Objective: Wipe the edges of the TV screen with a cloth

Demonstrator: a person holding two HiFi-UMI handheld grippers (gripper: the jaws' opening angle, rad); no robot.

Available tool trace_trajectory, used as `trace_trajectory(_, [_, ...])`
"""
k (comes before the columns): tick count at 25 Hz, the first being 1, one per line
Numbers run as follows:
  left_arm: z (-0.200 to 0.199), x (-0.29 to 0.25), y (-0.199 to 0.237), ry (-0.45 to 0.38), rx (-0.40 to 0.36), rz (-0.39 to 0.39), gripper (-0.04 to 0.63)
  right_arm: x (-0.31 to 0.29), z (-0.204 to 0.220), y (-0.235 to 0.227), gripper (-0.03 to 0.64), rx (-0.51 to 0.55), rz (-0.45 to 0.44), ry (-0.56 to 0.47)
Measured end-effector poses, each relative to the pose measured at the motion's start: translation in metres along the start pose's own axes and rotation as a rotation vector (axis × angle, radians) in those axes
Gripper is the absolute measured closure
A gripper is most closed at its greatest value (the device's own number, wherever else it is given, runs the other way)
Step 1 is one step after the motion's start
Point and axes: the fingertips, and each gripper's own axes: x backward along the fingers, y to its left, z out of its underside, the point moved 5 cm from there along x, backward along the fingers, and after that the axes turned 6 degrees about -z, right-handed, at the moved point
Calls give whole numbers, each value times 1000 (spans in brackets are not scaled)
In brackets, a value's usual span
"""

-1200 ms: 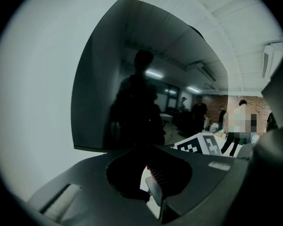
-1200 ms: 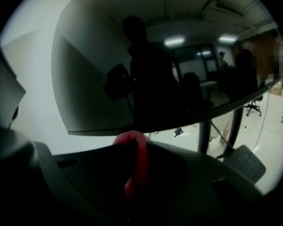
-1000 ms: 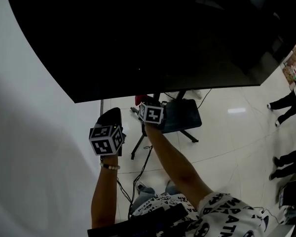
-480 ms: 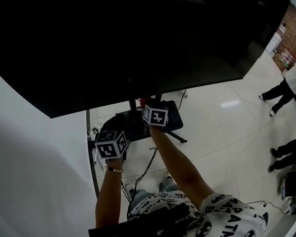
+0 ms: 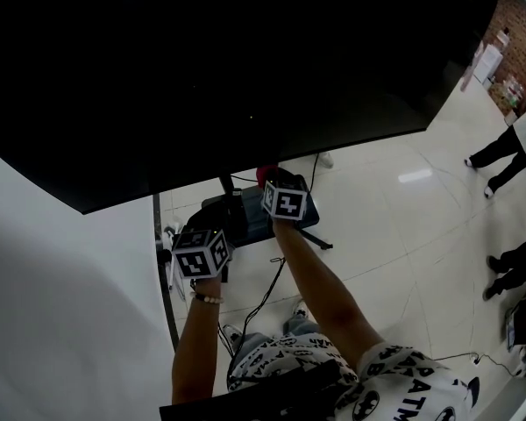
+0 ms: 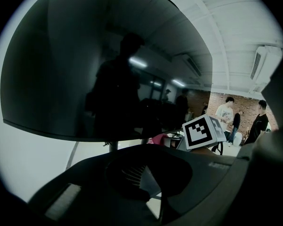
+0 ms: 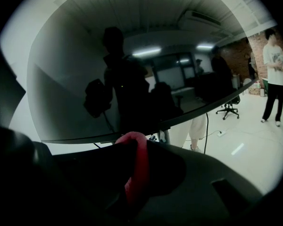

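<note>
**A:** Where is the cloth at this moment?

**B:** The red cloth (image 7: 140, 166) is pinched in the right gripper (image 7: 134, 150). Its jaws are closed on the cloth, and a fold of the cloth stands up above them.

**A:** And where is it compared with the TV screen (image 5: 245, 60)?

**B:** It is just under the bottom edge of the screen, close to the post of the stand (image 5: 237, 216). In the right gripper view the top of the fold meets the line of that edge. I cannot tell if it really touches.

**A:** What about the left gripper (image 6: 153, 187)?

**B:** It is lower and more to the left, a little apart from the right one and further from the screen's edge. Its jaws are together with nothing between them; only a small pale gap shows there.

**A:** What is around them?

**B:** The screen is dark and shows a dim reflection of the person. Below is a glossy pale floor (image 5: 403, 235), with a thin cable (image 5: 265, 295) running down from the stand. At the left is a white wall (image 5: 61, 305). Some people (image 5: 508, 143) stand well apart at the right.
</note>
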Motion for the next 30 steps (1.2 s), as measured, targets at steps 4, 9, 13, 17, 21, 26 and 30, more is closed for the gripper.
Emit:
trace_trajectory(4, [8, 0, -12, 17, 9, -11, 589, 7, 3, -6, 563, 9, -70, 15])
trace_trajectory(9, [2, -2, -11, 6, 21, -1, 589, 36, -1, 1, 563, 54, -208, 17])
trace_trajectory(13, [0, -6, 6, -6, 34, 17, 589, 54, -6, 19, 563, 78, -289, -26])
trace_trajectory(17, [5, 7, 4, -40, 34, 40, 589, 87, -12, 26, 561, 112, -322, -60])
trace_trajectory(21, [13, 5, -6, -55, 33, 69, 589, 106, -12, 21, 563, 138, -303, -89])
trace_trajectory(26, [9, 24, -21, -60, 30, 105, 589, 144, -7, 31, 563, 147, -262, -105])
trace_trajectory(30, [3, 25, -39, -73, 28, 143, 589, 158, -10, 24, 563, 149, -240, -108])
